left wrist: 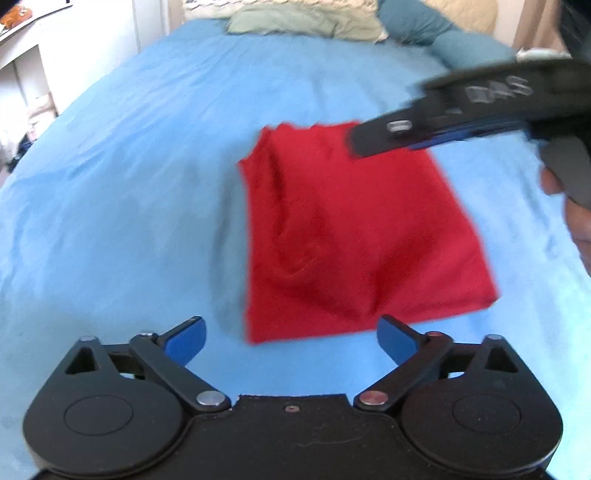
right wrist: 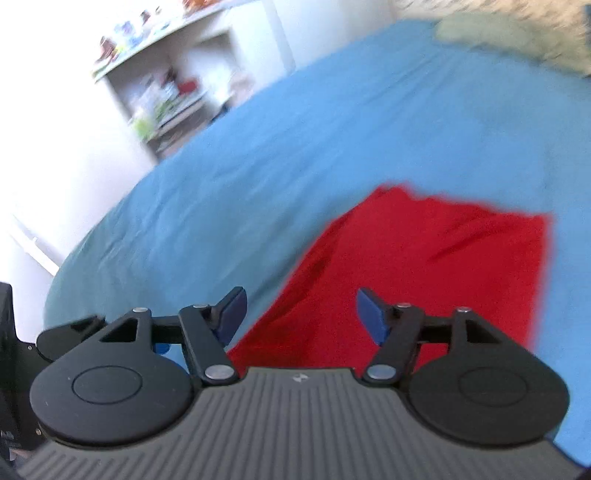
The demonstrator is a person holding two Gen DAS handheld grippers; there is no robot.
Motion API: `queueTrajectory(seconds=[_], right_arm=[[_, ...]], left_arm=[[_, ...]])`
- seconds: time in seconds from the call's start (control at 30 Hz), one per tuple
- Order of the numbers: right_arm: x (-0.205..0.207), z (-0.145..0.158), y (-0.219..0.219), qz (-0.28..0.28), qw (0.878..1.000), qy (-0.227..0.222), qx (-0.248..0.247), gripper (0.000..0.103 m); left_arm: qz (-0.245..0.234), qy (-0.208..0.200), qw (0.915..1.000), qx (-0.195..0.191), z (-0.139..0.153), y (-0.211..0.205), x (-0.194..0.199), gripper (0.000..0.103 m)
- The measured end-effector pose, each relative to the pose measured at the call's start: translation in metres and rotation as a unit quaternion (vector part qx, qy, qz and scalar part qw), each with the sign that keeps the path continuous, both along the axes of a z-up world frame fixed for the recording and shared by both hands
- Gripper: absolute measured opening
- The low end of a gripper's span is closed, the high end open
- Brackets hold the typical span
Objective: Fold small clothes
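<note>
Red cloth (left wrist: 354, 236) (blurred) seemingly folded, ungripped.

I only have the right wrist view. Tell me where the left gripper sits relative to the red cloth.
Observer: The left gripper hangs just short of the near edge of the red cloth, fingers open, holding nothing.
Operator: Report what my right gripper looks like from that side.
Observer: The right gripper reaches in from the right over the far right corner of the cloth; blur hides whether it touches.
Operator: Give me the cloth's shape as a whole.
Observer: It lies as a rough rectangle on the blue bed sheet, with a raised crease along its left side.
Operator: Say what is beyond the cloth.
Observer: Pillows at the head of the bed.
</note>
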State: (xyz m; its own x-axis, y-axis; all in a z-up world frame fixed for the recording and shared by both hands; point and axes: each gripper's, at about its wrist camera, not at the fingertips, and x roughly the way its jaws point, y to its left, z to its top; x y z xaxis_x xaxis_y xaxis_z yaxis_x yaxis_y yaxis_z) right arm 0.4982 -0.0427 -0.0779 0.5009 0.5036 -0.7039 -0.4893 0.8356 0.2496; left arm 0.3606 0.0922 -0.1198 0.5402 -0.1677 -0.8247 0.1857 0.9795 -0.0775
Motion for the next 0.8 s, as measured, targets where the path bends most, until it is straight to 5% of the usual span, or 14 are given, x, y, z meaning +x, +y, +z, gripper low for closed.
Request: queueTrajectory(seconds=[0.07, 0.13, 0.33, 0.4, 0.5, 0.73, 0.8], right_arm=[[-0.012, 0.013, -0.03, -0.047, 0.998, -0.021, -0.019, 0.099], [-0.033, 0.014, -0.059, -0.09, 0.994, -0.034, -0.048, 0.099], [-0.096, -0.037, -0.098, -0.133, 0.987, 0.016, -0.093, 0.099], [-0.113, -0.055, -0.099, -0.138, 0.985, 0.036, -0.097, 0.099], [-0.126, -0.065, -0.097, -0.147, 0.984, 0.048, -0.089, 0.099], [-0.125, -0.071, -0.095, -0.15, 0.984, 0.053, -0.074, 0.099], [-0.121, -0.067, -0.097, -0.15, 0.985, 0.043, -0.074, 0.099]], left_arm=[[-0.001, 0.006, 0.9999, -0.016, 0.001, -0.005, 0.007, 0.09], [0.014, 0.018, 0.9992, -0.034, -0.004, -0.008, 0.019, 0.086], [0.102, 0.042, 0.9913, -0.072, -0.023, 0.004, 0.049, 0.051], [0.126, 0.048, 0.9879, -0.077, -0.022, 0.01, 0.053, 0.009], [0.176, 0.024, 0.978, -0.109, -0.005, 0.029, 0.04, 0.009], [0.167, 0.043, 0.9833, -0.057, -0.037, 0.023, 0.02, 0.011], [0.163, 0.033, 0.9845, -0.054, -0.032, 0.022, 0.022, 0.02]])
